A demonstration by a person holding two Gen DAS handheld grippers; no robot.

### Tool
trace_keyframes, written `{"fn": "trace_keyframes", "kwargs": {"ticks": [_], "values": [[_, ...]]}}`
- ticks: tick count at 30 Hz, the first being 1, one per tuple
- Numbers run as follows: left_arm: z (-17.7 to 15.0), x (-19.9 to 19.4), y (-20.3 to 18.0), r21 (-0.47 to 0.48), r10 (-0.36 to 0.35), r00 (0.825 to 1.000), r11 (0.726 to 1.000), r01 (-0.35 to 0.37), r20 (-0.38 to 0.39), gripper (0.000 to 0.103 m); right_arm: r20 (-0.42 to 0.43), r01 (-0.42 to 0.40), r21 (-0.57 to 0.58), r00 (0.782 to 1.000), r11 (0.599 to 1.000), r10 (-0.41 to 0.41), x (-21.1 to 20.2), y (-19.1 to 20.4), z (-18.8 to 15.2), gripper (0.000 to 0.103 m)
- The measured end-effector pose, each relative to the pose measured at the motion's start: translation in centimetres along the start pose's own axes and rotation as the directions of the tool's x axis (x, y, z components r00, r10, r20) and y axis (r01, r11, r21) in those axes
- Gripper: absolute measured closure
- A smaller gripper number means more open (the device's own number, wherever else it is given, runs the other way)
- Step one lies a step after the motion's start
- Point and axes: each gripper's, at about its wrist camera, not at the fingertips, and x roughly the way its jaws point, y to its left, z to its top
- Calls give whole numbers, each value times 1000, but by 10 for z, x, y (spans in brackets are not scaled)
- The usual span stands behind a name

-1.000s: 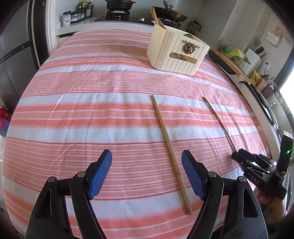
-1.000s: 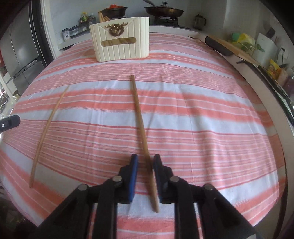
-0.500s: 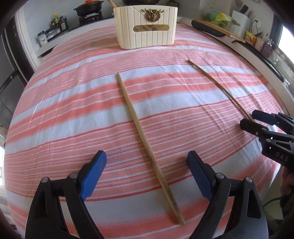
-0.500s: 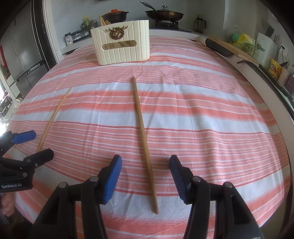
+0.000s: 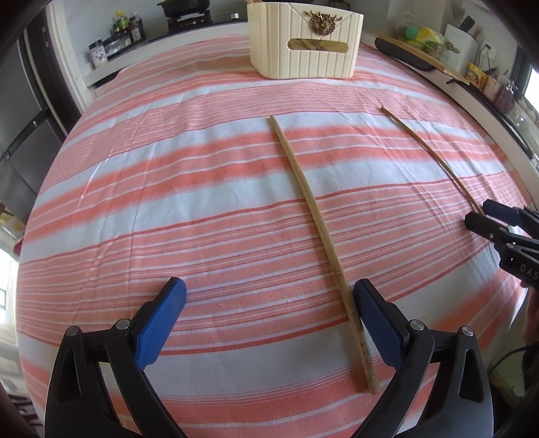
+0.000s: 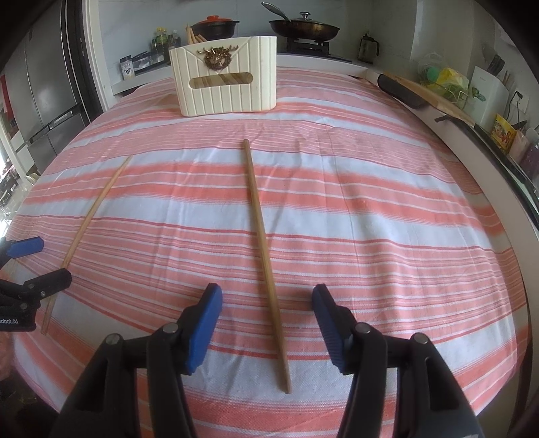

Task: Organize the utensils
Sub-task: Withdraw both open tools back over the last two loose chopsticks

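On the striped cloth, two wooden chopsticks lie well apart, both running lengthwise toward the cream utensil holder (image 6: 225, 79) at the far side of the counter (image 6: 387, 188). Each stick has its own tool over its near end, which reads as a two-handed pickup: one stick per hand.

Left chopstick (image 5: 318, 224): flat on the cloth, near end passing between the blue pads of the left tool (image 5: 269, 303), close against the right-hand pad (image 5: 374, 315), far from the other. Cannot tell whether it touches that pad. Jaws are opening, nearly at full spread; nothing gripped. Off-centre fit suggests the tool needs to shift sideways before closing.

Right chopstick (image 6: 266, 262): flat, roughly centred between the pads of the right tool (image 6: 266, 311), clear gaps either side. Jaws stand part open, not pressing on the stick. Better lined up for a pinch than the left.

Holder already carries several sticks, tips showing above its rim at the back left (image 6: 193, 33); likely destination for both. A slot in its front wall shows wood inside.

Pose: both tools angle steeply down at the cloth, fingers low over it and pointing along the sticks toward the holder. From the left wrist view the right tool (image 5: 485, 217) shows at the right edge, over its stick's near end.

Beyond: stove with pans (image 6: 305, 28), fridge (image 6: 40, 87) at left.
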Motion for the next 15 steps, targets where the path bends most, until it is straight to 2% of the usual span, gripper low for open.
{"fn": "trace_keyframes", "kwargs": {"ticks": [15], "values": [[-3,0,5,4,-1,1000,1000,1,-1,1,-36,2,-11,999,1000,-3,3,2,6,46]]}}
